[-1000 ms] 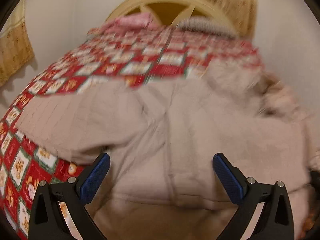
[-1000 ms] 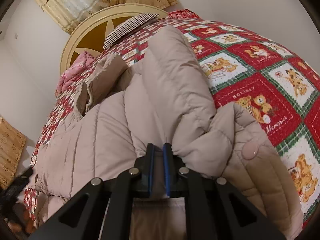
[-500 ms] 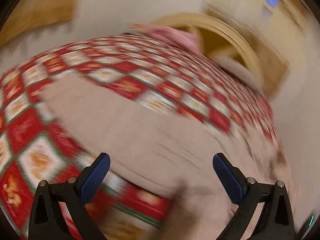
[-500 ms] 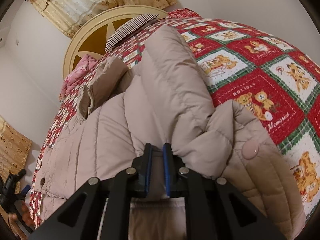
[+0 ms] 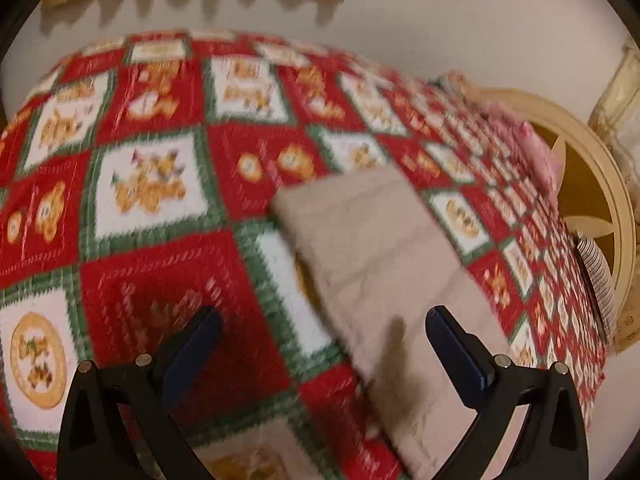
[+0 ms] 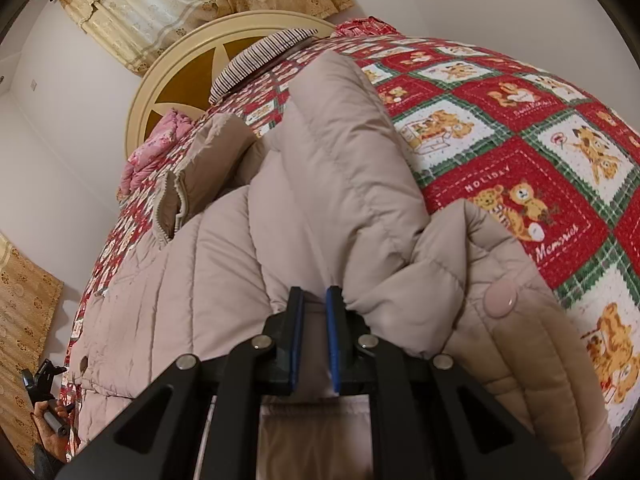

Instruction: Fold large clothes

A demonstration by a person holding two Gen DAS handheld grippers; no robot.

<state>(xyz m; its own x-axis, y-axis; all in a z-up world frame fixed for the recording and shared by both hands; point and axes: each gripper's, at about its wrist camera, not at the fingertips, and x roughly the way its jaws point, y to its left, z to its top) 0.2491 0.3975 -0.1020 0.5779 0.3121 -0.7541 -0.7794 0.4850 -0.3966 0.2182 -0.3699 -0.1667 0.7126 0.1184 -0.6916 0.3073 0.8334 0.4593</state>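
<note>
Jacket [image 6: 224,280] lies mostly unfolded on the bed [image 6: 520,152], right hand-held gripper [image 6: 315,308] pinching its hem, left hand-held gripper [image 5: 320,344] released beside a sleeve [image 5: 376,248].

Bed [image 6: 520,92] covered edge to edge by a red, white and green patchwork quilt [image 5: 160,184] printed with teddy bears and holiday lettering. Spread across the quilt: a large beige puffer jacket [image 6: 224,280], quilted, bunched into thick folds at the near edge, collar standing up toward the head end. One flat sleeve [image 5: 372,248] of it stretched out over the squares, blurred in the left wrist view. At the head end, directly on the quilt: a striped pillow [image 6: 260,56] and a pink crumpled cloth [image 6: 156,148], both against the round cream headboard [image 6: 176,80].
</note>
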